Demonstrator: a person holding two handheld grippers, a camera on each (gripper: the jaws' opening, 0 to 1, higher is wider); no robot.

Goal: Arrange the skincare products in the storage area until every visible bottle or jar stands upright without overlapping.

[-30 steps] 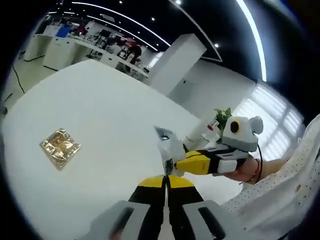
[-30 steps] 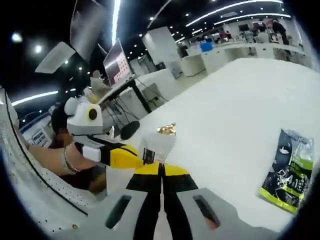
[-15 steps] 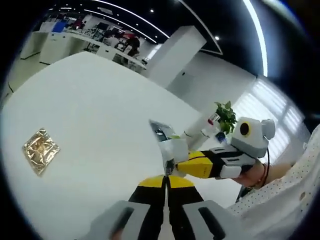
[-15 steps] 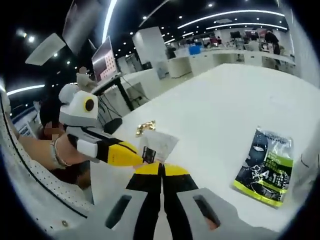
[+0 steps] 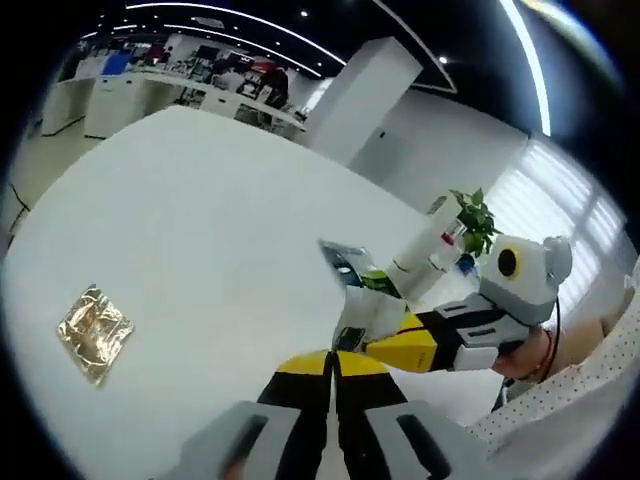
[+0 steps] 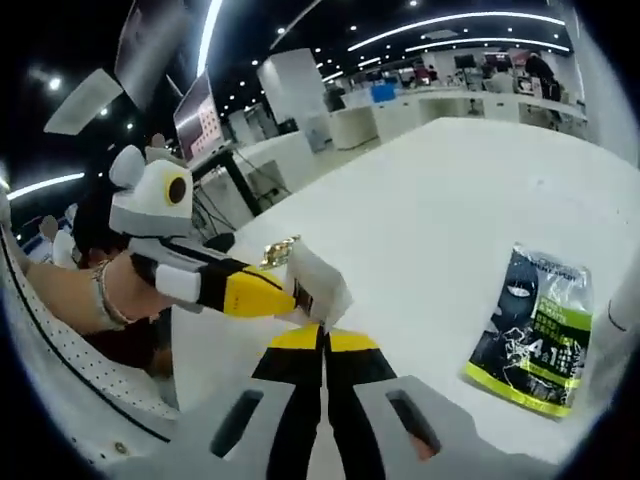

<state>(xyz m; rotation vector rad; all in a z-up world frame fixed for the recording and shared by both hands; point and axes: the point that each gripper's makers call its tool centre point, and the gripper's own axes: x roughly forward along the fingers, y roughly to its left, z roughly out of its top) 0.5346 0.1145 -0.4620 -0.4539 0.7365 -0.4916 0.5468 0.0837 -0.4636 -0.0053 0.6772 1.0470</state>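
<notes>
A small white sachet (image 5: 358, 312) hangs in the air above the white table (image 5: 200, 230), and both grippers are shut on it. My left gripper (image 5: 332, 356) pinches its lower edge. My right gripper (image 5: 368, 336), yellow-fingered, comes in from the right and holds its side. In the right gripper view my right gripper (image 6: 322, 332) grips the sachet (image 6: 318, 285) from below, and the left gripper (image 6: 296, 294) grips it from the left. White bottles (image 5: 428, 246) stand upright at the table's far edge. One pale bottle (image 6: 622, 308) shows at the right rim.
A gold foil sachet (image 5: 93, 333) lies flat on the table, seen also as the gold sachet (image 6: 281, 250) behind the left gripper. A black-and-green packet (image 6: 535, 325) lies flat, the same packet (image 5: 349, 264) beyond the held sachet. A potted plant (image 5: 476, 214) stands by the bottles.
Both hands have turned and shifted, so the views moved. The white sachet stays held by both grippers and now looks more twisted and tilted. Both jaws remain shut.
</notes>
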